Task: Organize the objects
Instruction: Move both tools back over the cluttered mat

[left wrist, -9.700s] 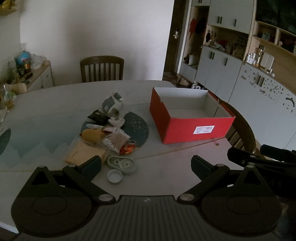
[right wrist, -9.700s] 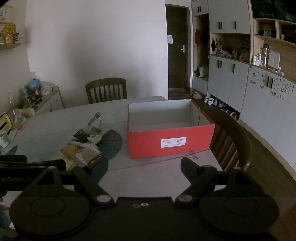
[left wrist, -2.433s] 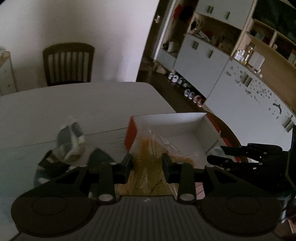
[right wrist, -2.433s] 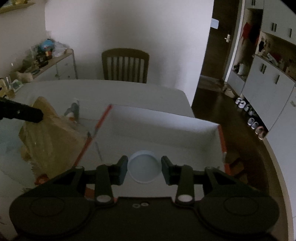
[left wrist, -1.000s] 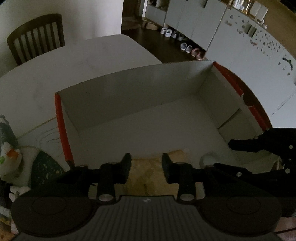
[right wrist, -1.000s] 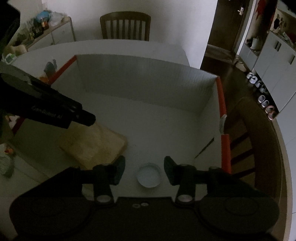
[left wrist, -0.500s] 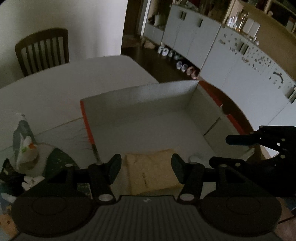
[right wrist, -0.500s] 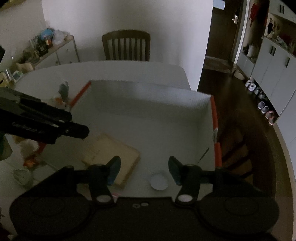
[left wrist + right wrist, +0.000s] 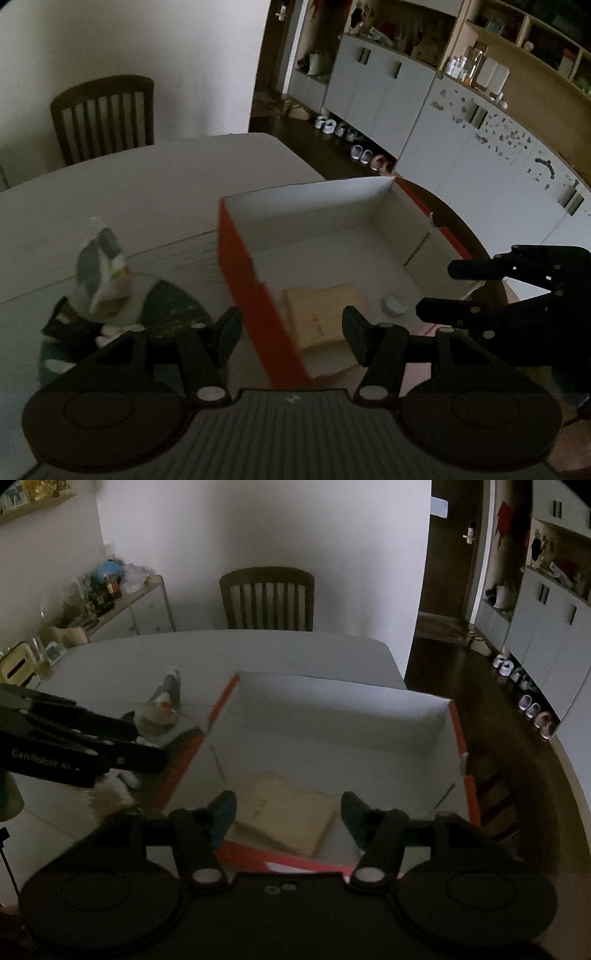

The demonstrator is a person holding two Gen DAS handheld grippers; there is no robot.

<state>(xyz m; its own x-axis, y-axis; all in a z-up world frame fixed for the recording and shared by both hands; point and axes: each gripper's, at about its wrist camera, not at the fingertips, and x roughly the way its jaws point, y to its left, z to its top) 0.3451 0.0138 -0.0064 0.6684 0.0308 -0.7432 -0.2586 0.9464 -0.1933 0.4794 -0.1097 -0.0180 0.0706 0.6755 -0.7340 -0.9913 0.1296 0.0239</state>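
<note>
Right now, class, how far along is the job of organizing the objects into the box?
Done: the tan packet and white cap lie inside the red box. In hand: nothing; the left gripper and right gripper are open, and the right's fingers have just been opening. Left: the pile on the table beside the box.

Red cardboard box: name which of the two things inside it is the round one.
The small white round lid, lying on the red cardboard box floor beside the flat rectangular yellow-tan packet.
</note>
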